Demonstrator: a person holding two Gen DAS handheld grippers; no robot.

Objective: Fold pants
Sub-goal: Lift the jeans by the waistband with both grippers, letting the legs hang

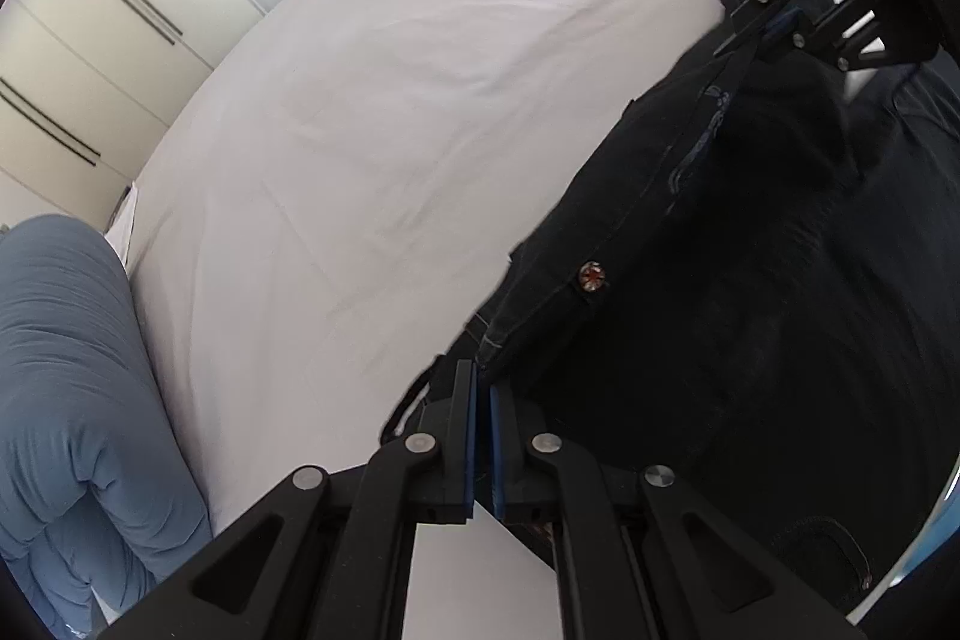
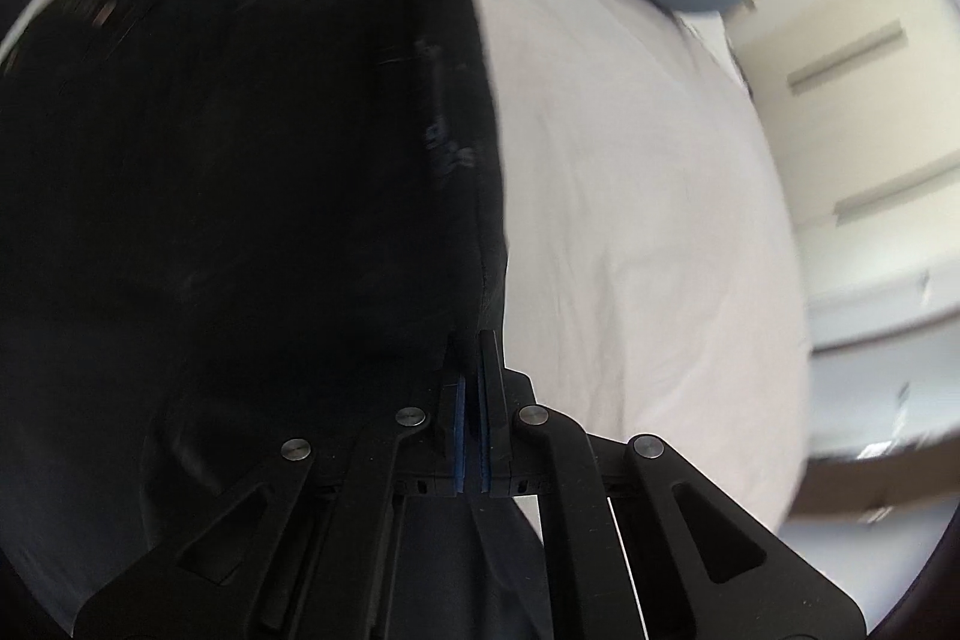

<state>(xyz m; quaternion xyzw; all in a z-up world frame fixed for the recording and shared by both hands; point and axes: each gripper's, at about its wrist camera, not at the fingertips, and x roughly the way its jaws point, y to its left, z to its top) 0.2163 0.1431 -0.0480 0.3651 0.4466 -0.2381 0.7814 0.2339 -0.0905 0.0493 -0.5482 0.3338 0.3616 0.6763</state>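
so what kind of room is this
Most likely a bedroom. The black pants lie on a white sheet spread like a bed, a blue pillow or duvet sits at its edge, and pale wardrobe doors with long bar handles stand behind.

My right wrist view is smeared by motion blur, so the cupboard fronts [image 2: 870, 112] and the print on the pants [image 2: 240, 196] cannot be read. The pants run past the picture's left edge. In my left view, the blue-clad leg [image 1: 66, 400] is cut off at the edge.
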